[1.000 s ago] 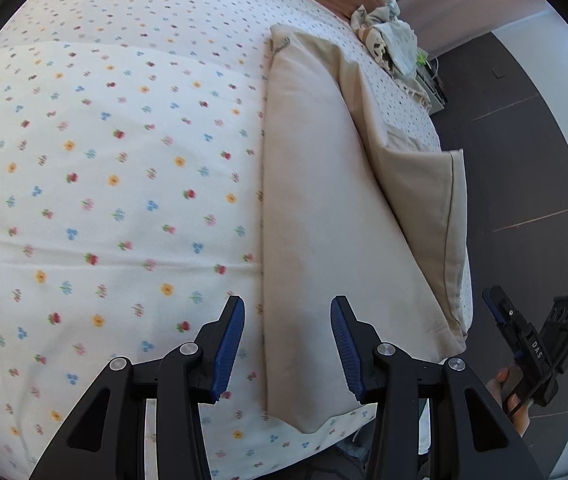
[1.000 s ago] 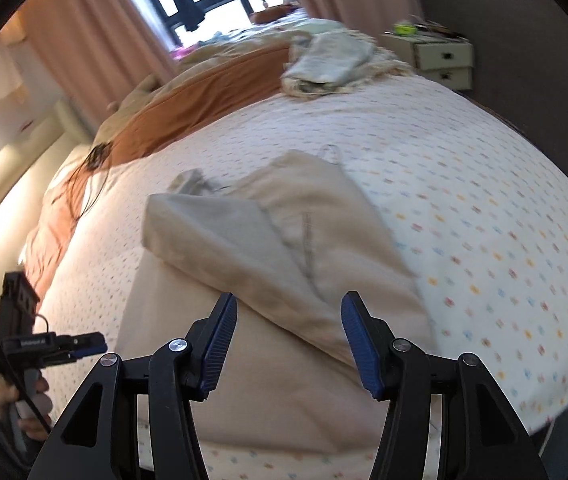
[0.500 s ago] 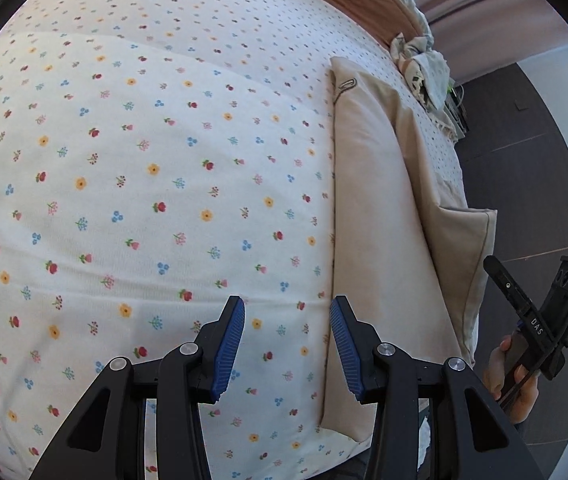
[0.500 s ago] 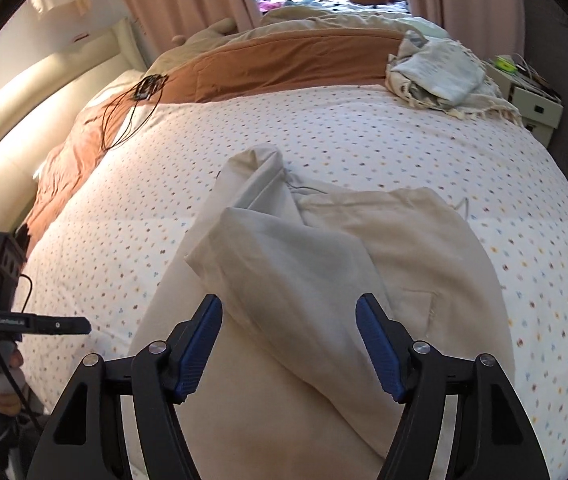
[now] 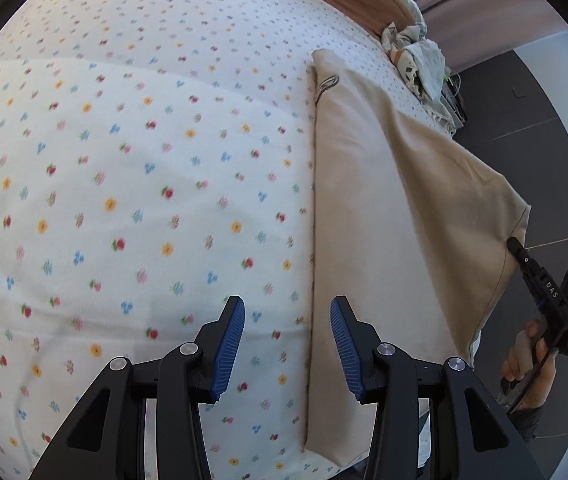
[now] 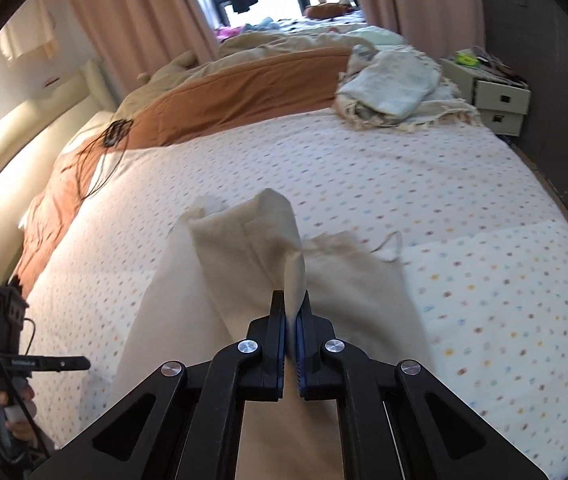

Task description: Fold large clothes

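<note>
A large beige garment (image 5: 364, 208) lies lengthwise on the flowered bed sheet (image 5: 123, 180), near the bed's right edge. My left gripper (image 5: 287, 312) hovers open over the sheet just left of the garment's long edge, with nothing between its fingers. My right gripper (image 6: 292, 300) is shut on a raised fold of the beige garment (image 6: 235, 264), which stands up in a peak above the jaws. In the left wrist view the right gripper (image 5: 518, 246) holds the garment's lifted side out past the bed's edge. The left gripper (image 6: 81, 364) shows at the lower left of the right wrist view.
An orange-brown blanket (image 6: 243, 92) and a heap of pale clothes (image 6: 396, 84) lie at the far end of the bed. Black cables (image 6: 103, 152) trail over the sheet's far left. A white drawer unit (image 6: 500, 96) stands beyond. Dark floor (image 5: 544, 140) runs along the bed's right side.
My right gripper has closed on a fold of the beige garment and raised it. My left gripper has shifted off the garment onto the sheet beside its edge and stays open.
</note>
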Demonstrator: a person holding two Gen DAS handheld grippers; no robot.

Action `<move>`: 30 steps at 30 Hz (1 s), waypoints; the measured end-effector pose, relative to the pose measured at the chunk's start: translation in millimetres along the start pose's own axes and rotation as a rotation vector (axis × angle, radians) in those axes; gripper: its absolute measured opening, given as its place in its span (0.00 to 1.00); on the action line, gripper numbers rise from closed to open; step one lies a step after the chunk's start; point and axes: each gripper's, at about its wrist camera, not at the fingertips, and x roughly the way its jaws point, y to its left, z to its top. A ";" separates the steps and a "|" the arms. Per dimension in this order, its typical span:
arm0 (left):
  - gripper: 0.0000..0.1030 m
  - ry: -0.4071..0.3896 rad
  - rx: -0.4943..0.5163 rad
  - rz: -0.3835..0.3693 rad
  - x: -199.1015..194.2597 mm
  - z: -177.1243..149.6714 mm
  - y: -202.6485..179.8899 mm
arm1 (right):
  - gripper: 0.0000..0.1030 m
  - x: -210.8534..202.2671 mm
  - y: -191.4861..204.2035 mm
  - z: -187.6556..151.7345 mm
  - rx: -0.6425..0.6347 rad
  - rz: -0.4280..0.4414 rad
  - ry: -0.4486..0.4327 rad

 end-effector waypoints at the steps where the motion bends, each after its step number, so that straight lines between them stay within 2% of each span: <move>1: 0.45 -0.006 0.007 -0.003 -0.1 3.4 -3.4 | 0.05 0.1 -7.0 2.8 0.011 -0.010 -0.001; 6: 0.45 -0.006 0.018 -0.013 6.8 14.3 -11.8 | 0.05 16.0 -37.1 10.8 0.038 -0.071 0.015; 11: 0.45 0.018 0.017 -0.010 18.8 17.3 -12.8 | 0.06 50.3 -71.0 9.2 0.135 -0.189 0.068; 12: 0.45 0.021 0.017 -0.010 20.0 17.1 -13.3 | 0.13 53.6 -75.8 8.2 0.159 -0.201 0.077; 14: 0.45 0.024 0.023 -0.012 22.2 17.7 -16.1 | 0.35 53.4 -80.0 5.5 0.189 -0.213 0.087; 15: 0.45 0.023 0.026 -0.013 22.3 17.6 -17.6 | 0.58 50.8 -79.9 4.4 0.196 -0.199 0.084; 16: 0.45 0.022 0.029 -0.015 23.1 18.9 -19.9 | 0.75 47.5 -79.1 3.9 0.197 -0.179 0.075; 17: 0.45 0.020 0.030 -0.016 24.0 19.8 -22.5 | 0.78 43.5 -77.4 3.5 0.192 -0.165 0.061; 19: 0.45 0.016 0.034 -0.022 26.8 23.3 -28.5 | 0.78 40.6 -71.8 3.6 0.164 -0.160 0.057; 24: 0.45 0.020 0.062 -0.006 41.7 32.8 -44.0 | 0.78 67.1 -66.8 -1.5 0.129 -0.179 0.178; 27: 0.45 0.036 0.066 0.001 53.4 39.0 -48.9 | 0.78 90.4 -75.6 -5.4 0.147 -0.222 0.256; 30: 0.45 0.043 0.078 0.016 64.3 46.9 -54.9 | 0.77 101.7 -86.8 -2.8 0.195 -0.211 0.276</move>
